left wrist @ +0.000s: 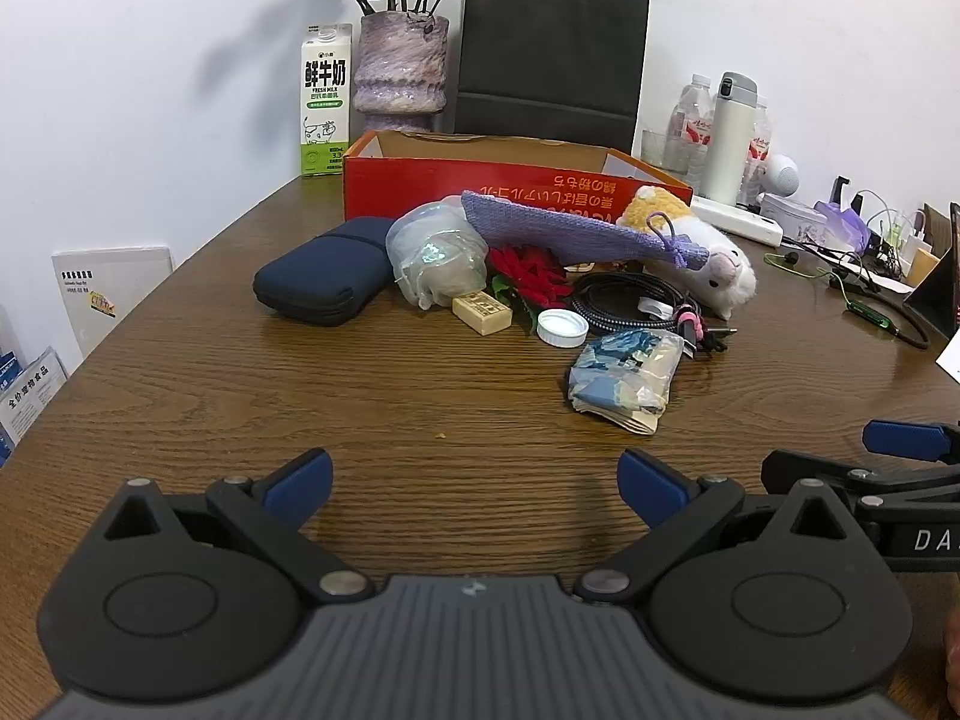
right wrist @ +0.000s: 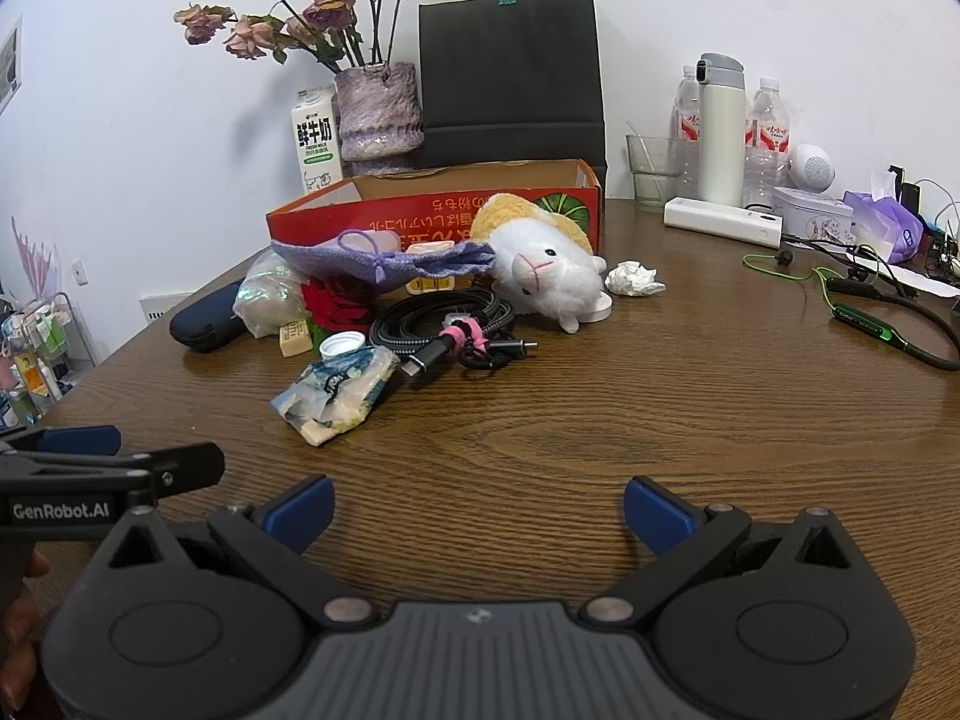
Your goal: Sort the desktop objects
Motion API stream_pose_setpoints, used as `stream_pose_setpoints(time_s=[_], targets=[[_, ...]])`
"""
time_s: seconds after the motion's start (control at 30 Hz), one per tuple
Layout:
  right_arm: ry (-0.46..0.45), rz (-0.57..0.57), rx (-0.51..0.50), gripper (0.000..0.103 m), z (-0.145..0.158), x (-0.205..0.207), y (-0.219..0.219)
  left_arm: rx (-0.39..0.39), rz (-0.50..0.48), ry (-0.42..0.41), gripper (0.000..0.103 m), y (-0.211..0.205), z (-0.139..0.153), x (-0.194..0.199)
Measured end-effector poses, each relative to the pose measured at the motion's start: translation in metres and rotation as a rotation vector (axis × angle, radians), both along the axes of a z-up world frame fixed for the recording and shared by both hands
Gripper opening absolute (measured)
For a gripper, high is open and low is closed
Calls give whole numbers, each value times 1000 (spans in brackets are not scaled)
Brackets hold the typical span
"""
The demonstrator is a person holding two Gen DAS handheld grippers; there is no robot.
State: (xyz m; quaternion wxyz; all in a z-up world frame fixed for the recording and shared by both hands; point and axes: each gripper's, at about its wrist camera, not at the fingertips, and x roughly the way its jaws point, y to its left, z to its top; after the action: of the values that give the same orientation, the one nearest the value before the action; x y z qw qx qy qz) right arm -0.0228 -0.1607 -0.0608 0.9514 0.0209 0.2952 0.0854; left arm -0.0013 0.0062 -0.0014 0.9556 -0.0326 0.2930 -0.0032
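A heap of small objects lies before an open red cardboard box (left wrist: pixel 420 180) (right wrist: pixel 288 222): a navy zip case (left wrist: pixel 318 279), a clear plastic bag (left wrist: pixel 435 258), a purple drawstring pouch (left wrist: pixel 558 231) (right wrist: pixel 420 261), a plush alpaca (right wrist: pixel 546 264) (left wrist: pixel 720 252), a coiled black cable (right wrist: pixel 444 318), a wooden block (left wrist: pixel 482 312), a white cap (left wrist: pixel 562 327) and a blue-patterned packet (left wrist: pixel 624 378) (right wrist: pixel 336 390). My left gripper (left wrist: pixel 474 480) is open over bare table, short of the heap. My right gripper (right wrist: pixel 477 507) is open too, nothing between its fingers.
Behind the box stand a milk carton (left wrist: pixel 324 102), a purple vase of dried roses (left wrist: pixel 402 66) and a black paper bag (left wrist: pixel 549 54). Bottles, a white flask (right wrist: pixel 723 132), a glass, a crumpled tissue (right wrist: pixel 633 282) and green earphones (right wrist: pixel 864 315) crowd the right side.
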Motion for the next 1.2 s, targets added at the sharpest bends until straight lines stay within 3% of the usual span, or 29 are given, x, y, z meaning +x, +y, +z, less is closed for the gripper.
stream_pose_setpoints(time_s=[0.73,1.0,1.2], targets=[[20,2,-8,103,-1,3,4,4,27,0,103,0,1,-2],[8,22,-1,103,7,4,-1,5,-9,-1,103,-10,13,5],[10,-3,-17,103,17,23,-17,3,-66,39,103,-29,19,33]])
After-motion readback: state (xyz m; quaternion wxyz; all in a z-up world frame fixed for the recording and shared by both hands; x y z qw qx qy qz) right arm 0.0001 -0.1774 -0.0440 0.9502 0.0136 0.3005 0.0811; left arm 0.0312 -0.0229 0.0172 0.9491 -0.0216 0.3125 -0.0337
